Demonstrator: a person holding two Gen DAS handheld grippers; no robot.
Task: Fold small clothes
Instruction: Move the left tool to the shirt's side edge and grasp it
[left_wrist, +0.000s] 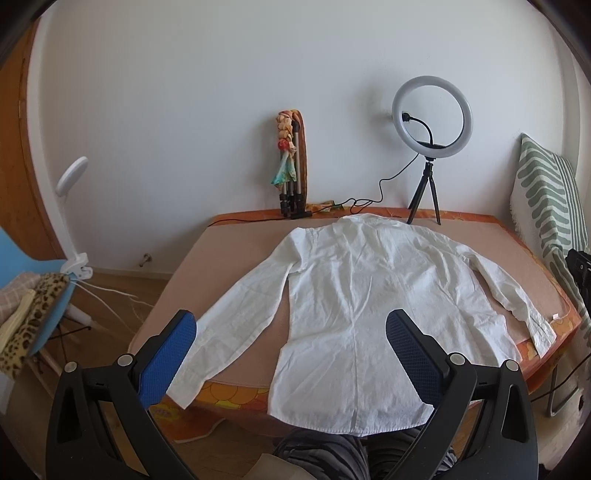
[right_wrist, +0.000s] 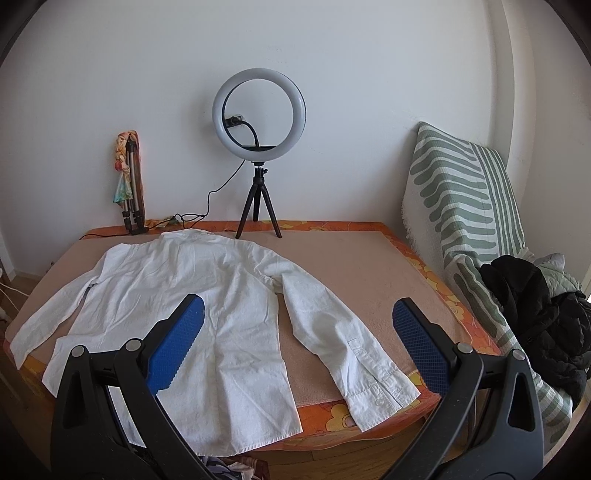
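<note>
A small white long-sleeved shirt (left_wrist: 354, 295) lies flat, back side up, on a pinkish mat over an orange flowered table (left_wrist: 517, 258), collar away from me, both sleeves spread out. My left gripper (left_wrist: 291, 325) hovers open above the near hem and the left sleeve, holding nothing. In the right wrist view the same shirt (right_wrist: 192, 295) fills the left half, its right sleeve cuff (right_wrist: 380, 391) hanging near the table's front edge. My right gripper (right_wrist: 299, 314) is open above that sleeve, empty.
A ring light on a small tripod (right_wrist: 258, 155) stands at the table's far edge with its cable. A folded tripod with a scarf (left_wrist: 290, 166) leans on the wall. A striped cushion (right_wrist: 465, 192) and dark clothes (right_wrist: 535, 317) sit right. A blue chair (left_wrist: 40, 295) stands left.
</note>
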